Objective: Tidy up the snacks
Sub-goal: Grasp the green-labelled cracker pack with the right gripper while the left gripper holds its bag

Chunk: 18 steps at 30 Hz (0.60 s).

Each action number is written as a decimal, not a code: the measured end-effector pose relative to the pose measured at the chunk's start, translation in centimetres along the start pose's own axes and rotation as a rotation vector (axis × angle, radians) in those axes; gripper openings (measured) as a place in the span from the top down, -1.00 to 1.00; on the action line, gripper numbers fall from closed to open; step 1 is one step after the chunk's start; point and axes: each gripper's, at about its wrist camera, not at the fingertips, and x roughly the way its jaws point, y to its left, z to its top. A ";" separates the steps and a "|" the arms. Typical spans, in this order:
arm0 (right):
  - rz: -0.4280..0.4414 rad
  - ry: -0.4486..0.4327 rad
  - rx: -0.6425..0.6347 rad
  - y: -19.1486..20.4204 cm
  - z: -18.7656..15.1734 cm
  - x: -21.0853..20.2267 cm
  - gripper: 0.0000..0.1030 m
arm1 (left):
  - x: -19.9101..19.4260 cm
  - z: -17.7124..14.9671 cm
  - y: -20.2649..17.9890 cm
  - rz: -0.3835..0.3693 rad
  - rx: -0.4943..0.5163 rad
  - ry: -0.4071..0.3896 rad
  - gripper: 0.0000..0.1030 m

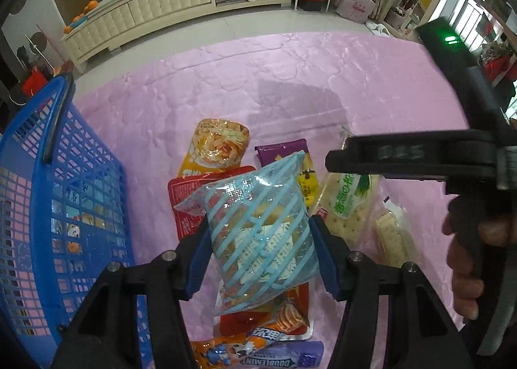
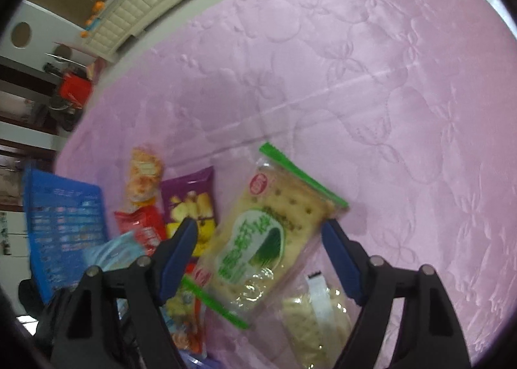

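My left gripper (image 1: 262,251) is shut on a clear packet with light-blue stripes (image 1: 258,223), held above the snack pile. The blue mesh basket (image 1: 48,207) stands just left of it. My right gripper (image 2: 258,230) is open and points down, its blue pads on either side of a green-labelled cracker packet (image 2: 258,239) without pressing on it. That cracker packet (image 1: 347,200) lies on the pink cloth to the right of the pile. A hand (image 1: 465,272) holds the right tool at the right edge of the left wrist view.
Loose snacks lie on the pink quilted cloth (image 1: 290,78): an orange-yellow packet (image 1: 219,146), a red one (image 1: 184,204), a purple one (image 1: 281,149), a second cracker packet (image 1: 394,239) and Doublemint gum (image 1: 284,357). A cream cabinet (image 1: 161,3) stands beyond the cloth.
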 end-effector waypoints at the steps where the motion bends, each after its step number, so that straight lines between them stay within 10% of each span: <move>1: -0.036 0.005 -0.005 0.2 0.2 0.4 -0.59 | 0.2 0.2 0.2 -0.001 0.001 0.001 -0.08; 13: -0.175 0.019 -0.150 2.7 0.6 1.5 -0.43 | 0.2 -0.2 1.2 -0.010 -0.005 -0.016 -0.08; 18: -0.147 -0.056 -0.200 2.7 -0.6 0.8 -0.02 | -0.3 -0.6 1.0 -0.015 0.006 -0.018 -0.08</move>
